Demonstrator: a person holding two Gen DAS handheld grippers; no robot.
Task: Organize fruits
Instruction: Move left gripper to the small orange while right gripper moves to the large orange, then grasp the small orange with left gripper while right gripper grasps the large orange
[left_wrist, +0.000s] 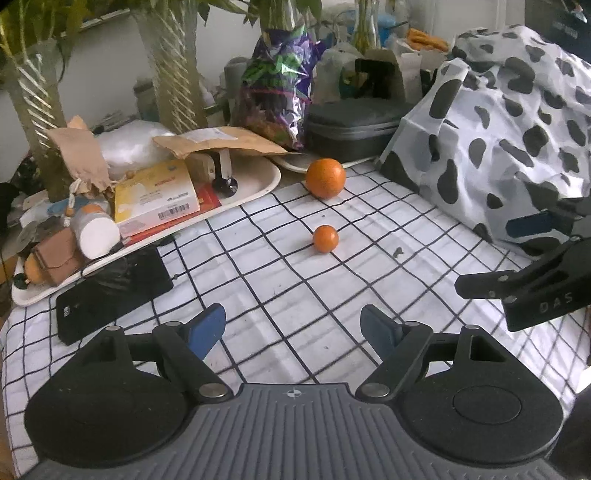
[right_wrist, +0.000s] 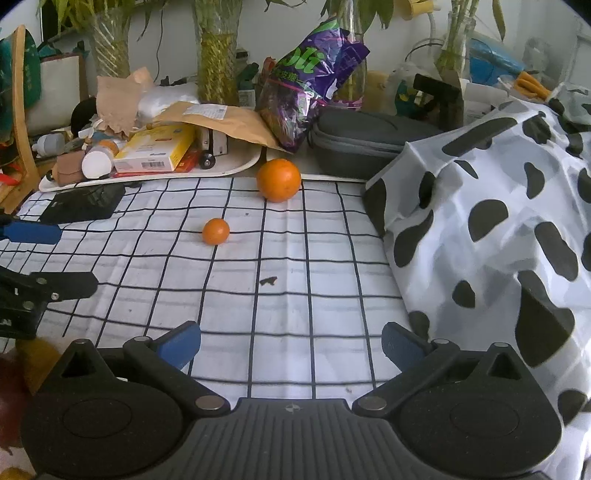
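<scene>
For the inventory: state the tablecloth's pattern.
White tablecloth with a black grid; clearest in the right wrist view.

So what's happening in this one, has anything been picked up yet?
Not yet. Both handheld grippers are open and empty over the checked cloth. The left gripper faces the small orange, with the large orange beyond it by the cluttered white tray. The right gripper hangs beside it, next to the cow-print bag. Neither fruit is touched.
</scene>
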